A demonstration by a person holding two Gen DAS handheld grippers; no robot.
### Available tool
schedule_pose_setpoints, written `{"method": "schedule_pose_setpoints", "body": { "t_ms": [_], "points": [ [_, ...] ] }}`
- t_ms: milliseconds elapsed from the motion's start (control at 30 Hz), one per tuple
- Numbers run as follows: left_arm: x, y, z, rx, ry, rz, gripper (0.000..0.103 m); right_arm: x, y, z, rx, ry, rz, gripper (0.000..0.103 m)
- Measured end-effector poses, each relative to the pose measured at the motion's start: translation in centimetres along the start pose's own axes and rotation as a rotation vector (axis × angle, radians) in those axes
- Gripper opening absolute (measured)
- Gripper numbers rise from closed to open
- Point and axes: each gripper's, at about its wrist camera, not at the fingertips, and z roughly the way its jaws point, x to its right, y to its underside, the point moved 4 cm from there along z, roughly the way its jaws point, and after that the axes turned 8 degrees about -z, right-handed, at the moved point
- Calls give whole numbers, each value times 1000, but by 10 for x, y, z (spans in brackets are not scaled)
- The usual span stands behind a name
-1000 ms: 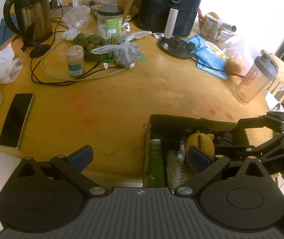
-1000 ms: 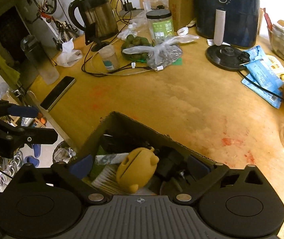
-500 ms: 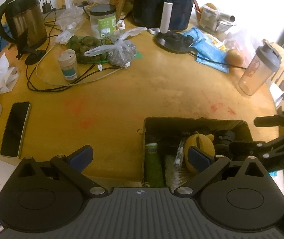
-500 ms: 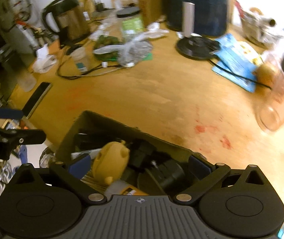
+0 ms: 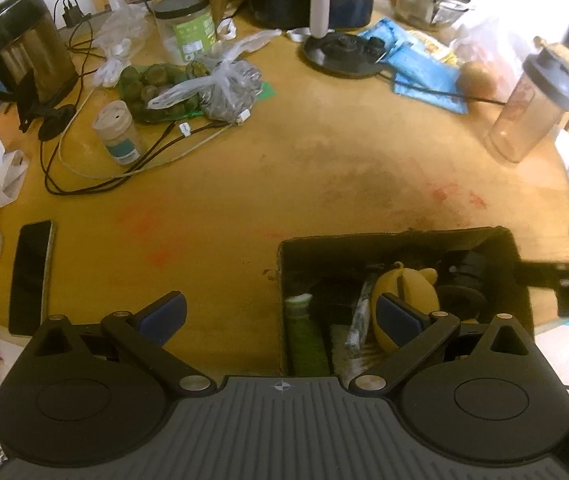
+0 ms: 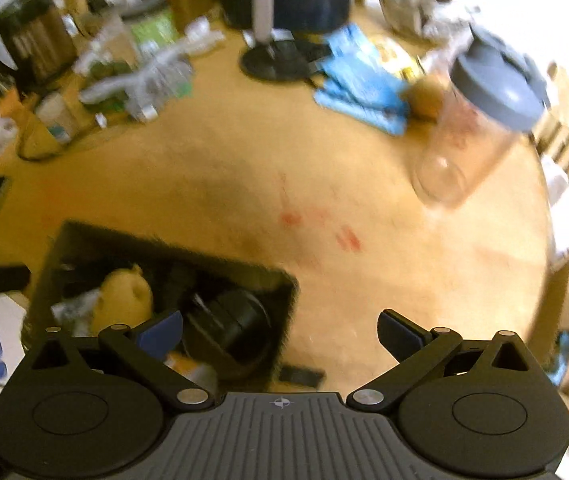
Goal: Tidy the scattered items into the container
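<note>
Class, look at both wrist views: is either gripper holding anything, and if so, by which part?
Nothing is held. The left gripper and right gripper are both open and empty; the items lie loose in the container.

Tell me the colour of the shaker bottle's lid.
Grey-blue lid on a clear bottle; the left wrist view shows it best.

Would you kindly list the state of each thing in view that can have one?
left gripper: jaws open, empty
right gripper: jaws open, empty
cardboard box: open-topped, holding items
yellow toy: inside the box
green tube: lying in the box
shaker bottle: upright, lid on
green-label jar: upright, lid on
phone: flat, screen dark
kettle: upright, lid shut
</note>
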Motion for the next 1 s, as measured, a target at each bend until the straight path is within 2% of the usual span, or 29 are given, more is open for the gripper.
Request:
{"method": "schedule_pose_setpoints", "body": {
  "t_ms": [167,367,700,1000],
  "points": [
    [-2,-5,6,-41,-12,-27,103,9,12,9,-101,-4,35,103],
    [-4,-2,15,-127,-10,-56,103,6,23,14,-176,-31,44,103],
    [-6,16,31,-263,25,-91,103,-1,31,15,-229,-42,24,103],
    [-4,32,39,-335,24,-93,103,-8,39,17,-280,-79,7,103]
  ]
}}
